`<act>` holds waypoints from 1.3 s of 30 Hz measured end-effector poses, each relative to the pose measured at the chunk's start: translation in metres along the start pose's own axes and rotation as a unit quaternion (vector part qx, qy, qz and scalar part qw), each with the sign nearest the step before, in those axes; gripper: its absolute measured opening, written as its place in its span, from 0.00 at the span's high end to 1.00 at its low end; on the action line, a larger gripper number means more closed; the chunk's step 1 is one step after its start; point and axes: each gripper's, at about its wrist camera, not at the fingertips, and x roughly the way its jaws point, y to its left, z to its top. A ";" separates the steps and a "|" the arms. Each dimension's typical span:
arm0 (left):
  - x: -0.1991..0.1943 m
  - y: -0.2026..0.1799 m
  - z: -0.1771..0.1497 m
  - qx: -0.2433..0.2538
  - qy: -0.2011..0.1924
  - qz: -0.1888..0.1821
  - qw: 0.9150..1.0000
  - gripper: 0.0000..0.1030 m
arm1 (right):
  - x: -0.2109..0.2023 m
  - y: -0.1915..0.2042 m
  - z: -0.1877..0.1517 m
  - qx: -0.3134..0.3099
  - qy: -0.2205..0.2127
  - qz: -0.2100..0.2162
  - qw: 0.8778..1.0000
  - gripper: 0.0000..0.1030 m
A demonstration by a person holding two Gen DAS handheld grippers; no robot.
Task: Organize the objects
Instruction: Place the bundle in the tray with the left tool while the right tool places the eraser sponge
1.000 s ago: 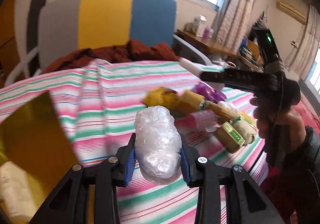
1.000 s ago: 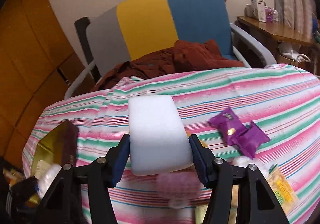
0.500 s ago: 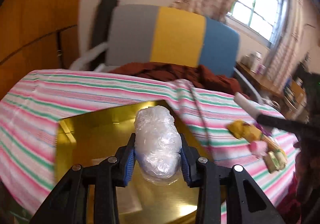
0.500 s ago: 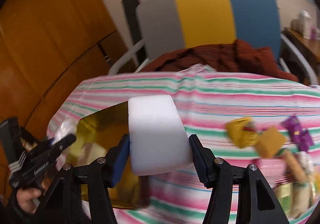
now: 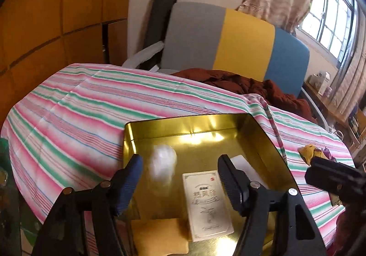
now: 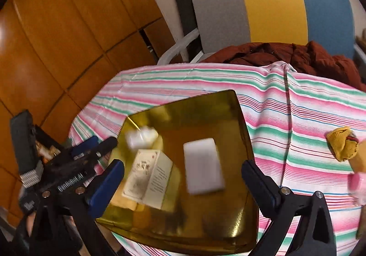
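- Both loads have left my jaws since half a second ago: the plastic bundle and the white block now show blurred over the gold tin.
- My left gripper and right gripper both stand wide apart, empty, above the tin.
- I see a printed box inside the tin, between bundle and block.
- I see the tin on the striped surface; a yellow pouch lies well apart, to its right.

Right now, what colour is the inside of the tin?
Shiny gold; the open tin shows it best in the right wrist view.
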 end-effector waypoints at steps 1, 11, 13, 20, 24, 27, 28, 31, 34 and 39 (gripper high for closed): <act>-0.002 0.003 -0.002 -0.005 -0.002 0.002 1.000 0.33 | -0.001 0.002 -0.004 -0.008 0.001 -0.009 1.000 0.00; -0.027 -0.011 -0.022 0.007 -0.005 -0.010 1.000 0.33 | -0.013 0.015 -0.026 -0.035 -0.011 -0.070 0.997 0.00; -0.030 -0.014 -0.024 0.009 -0.007 -0.007 1.000 0.33 | -0.015 0.016 -0.029 -0.035 -0.015 -0.082 0.996 0.00; -0.042 -0.021 -0.038 -0.002 -0.019 0.017 1.000 0.33 | -0.023 0.012 -0.038 -0.041 -0.029 -0.131 0.990 0.00; -0.047 -0.026 -0.044 -0.002 -0.023 0.018 1.000 0.33 | -0.030 0.007 -0.042 -0.043 -0.039 -0.154 0.986 0.00; -0.048 -0.031 -0.047 0.003 -0.020 0.014 1.000 0.33 | -0.034 0.003 -0.044 -0.044 -0.045 -0.169 0.984 0.00; -0.049 -0.033 -0.048 0.006 -0.019 0.012 1.000 0.33 | -0.036 0.002 -0.045 -0.044 -0.046 -0.173 0.983 0.00; -0.049 -0.040 -0.050 0.013 -0.017 0.008 1.000 0.33 | -0.039 -0.003 -0.046 -0.039 -0.047 -0.180 0.982 0.00; -0.051 -0.045 -0.051 0.019 -0.018 0.004 1.000 0.33 | -0.042 -0.006 -0.048 -0.037 -0.051 -0.187 0.980 0.00; -0.053 -0.055 -0.051 0.031 -0.018 -0.004 0.999 0.33 | -0.045 -0.010 -0.049 -0.038 -0.052 -0.199 0.978 0.00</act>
